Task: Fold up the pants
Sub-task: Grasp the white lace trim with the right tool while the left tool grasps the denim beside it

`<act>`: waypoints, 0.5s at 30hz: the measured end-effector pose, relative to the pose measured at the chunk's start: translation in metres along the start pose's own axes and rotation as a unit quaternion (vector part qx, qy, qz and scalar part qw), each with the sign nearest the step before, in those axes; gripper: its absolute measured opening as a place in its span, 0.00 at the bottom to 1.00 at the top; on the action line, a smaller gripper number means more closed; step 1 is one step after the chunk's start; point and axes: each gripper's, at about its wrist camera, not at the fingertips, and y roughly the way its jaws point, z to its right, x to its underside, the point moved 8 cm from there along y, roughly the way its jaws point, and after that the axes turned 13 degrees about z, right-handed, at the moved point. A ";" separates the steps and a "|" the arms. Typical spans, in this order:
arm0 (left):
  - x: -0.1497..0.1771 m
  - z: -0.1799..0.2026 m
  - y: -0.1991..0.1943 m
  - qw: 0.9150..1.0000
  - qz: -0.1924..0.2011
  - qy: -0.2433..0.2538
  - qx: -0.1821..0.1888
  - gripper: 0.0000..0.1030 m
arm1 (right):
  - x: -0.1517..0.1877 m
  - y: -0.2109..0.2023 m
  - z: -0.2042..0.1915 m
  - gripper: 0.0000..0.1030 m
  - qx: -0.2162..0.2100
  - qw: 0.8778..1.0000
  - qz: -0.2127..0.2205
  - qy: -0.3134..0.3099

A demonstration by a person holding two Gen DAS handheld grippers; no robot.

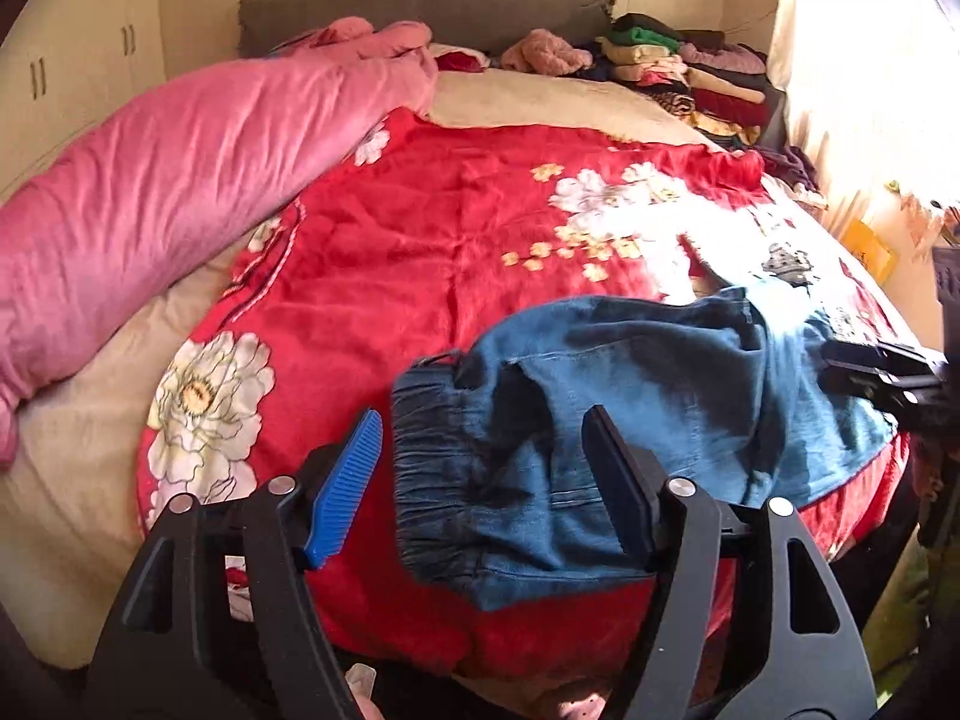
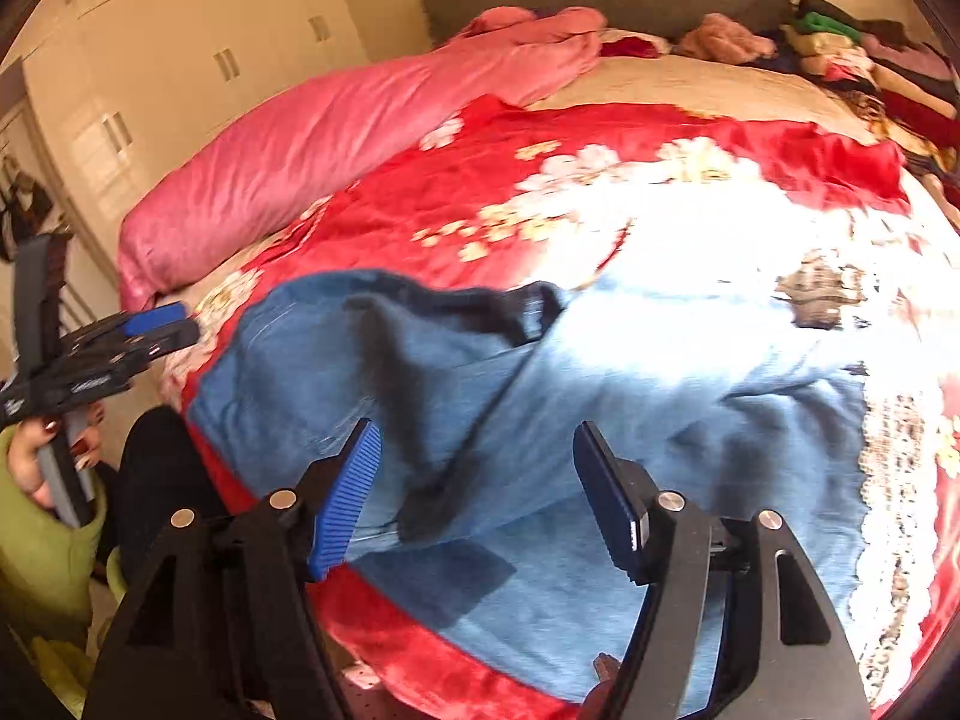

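Left claw (image 1: 483, 456) and right claw (image 2: 477, 468) both wide apart, empty, above blue pants (image 1: 630, 396).

Left gripper (image 1: 483, 480) wide open, jaws well apart, nothing between the pads, blue ribbed pad (image 1: 345, 489) on its left finger, dark pad on its right. Right gripper (image 2: 477, 492) also wide open, same blue pad (image 2: 348, 498) and dark pad, nothing clamped. Both point forward and slightly down. In the right wrist view the left gripper shows at the left edge, held by the left hand (image 2: 45, 456), dark-red painted nails wrapped round the grey handle, green sleeve at the wrist.
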 end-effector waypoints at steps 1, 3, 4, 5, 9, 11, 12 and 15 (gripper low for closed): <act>-0.003 0.010 -0.001 1.000 0.000 0.009 0.008 0.63 | -0.006 -0.001 0.007 0.68 0.008 1.000 0.005 0.004; -0.007 0.027 0.003 0.999 0.000 0.021 0.028 0.65 | -0.016 -0.004 0.020 0.74 0.024 1.000 0.014 0.008; -0.007 0.037 0.005 0.999 -0.002 0.026 0.040 0.65 | -0.021 -0.004 0.027 0.74 0.030 0.999 0.019 0.009; -0.007 0.053 0.009 0.998 -0.008 0.031 0.059 0.65 | -0.027 -0.004 0.033 0.75 0.037 0.999 0.022 0.011; -0.001 0.103 0.024 0.990 -0.028 0.045 0.127 0.65 | -0.048 0.007 0.052 0.75 0.057 0.998 0.023 0.012; 0.007 0.128 0.033 0.985 -0.042 0.047 0.159 0.65 | -0.059 0.016 0.058 0.75 0.064 0.998 0.020 0.013; 0.010 0.137 0.037 0.983 -0.048 0.047 0.170 0.65 | -0.064 0.022 0.060 0.75 0.063 0.998 0.019 0.012; 0.020 0.161 0.050 0.978 -0.066 0.049 0.189 0.65 | -0.074 0.043 0.064 0.75 0.061 0.998 0.009 0.008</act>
